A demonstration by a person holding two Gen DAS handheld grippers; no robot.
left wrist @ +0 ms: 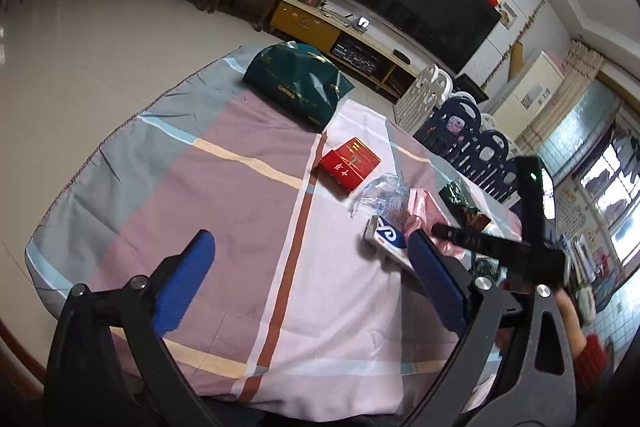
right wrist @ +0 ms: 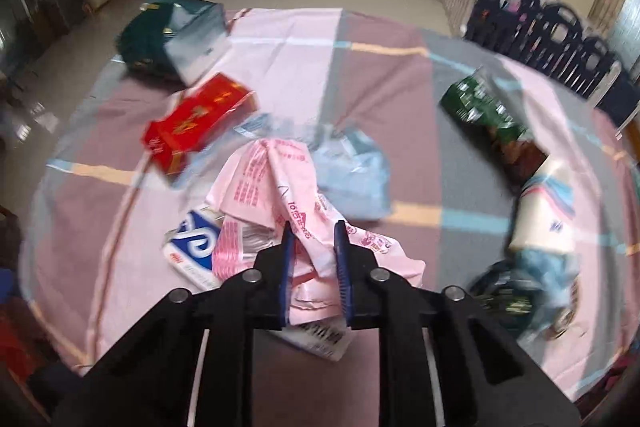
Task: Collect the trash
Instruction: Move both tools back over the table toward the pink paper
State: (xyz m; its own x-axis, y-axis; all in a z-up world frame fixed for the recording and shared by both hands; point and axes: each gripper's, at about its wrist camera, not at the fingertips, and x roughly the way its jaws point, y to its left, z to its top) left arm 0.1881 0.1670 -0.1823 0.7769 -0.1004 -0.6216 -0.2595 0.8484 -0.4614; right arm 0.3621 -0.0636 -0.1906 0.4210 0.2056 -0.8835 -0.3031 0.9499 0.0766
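Now your right fingers [right wrist: 312, 227] clamped on pink bag [right wrist: 280, 187], ready to lift; left fingers [left wrist: 308, 259] apart, free for red box [left wrist: 349, 165].

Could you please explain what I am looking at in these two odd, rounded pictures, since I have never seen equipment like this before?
There is no robot here: a person holds a handheld clamp tool in each hand, and each tool carries a wide-angle camera looking forward along its two fingers. One picture comes from the left gripper, whose blue-padded fingers stand wide apart with nothing between them. The other comes from the right gripper, whose fingers are pinched shut on a crumpled pink plastic bag. In the left view, the right tool also shows at the right edge. Everything lies on a checked cloth in pink, mauve and grey. On it are a red box, a blue and white packet, a dark green gift bag, a light blue bag and a green wrapper.
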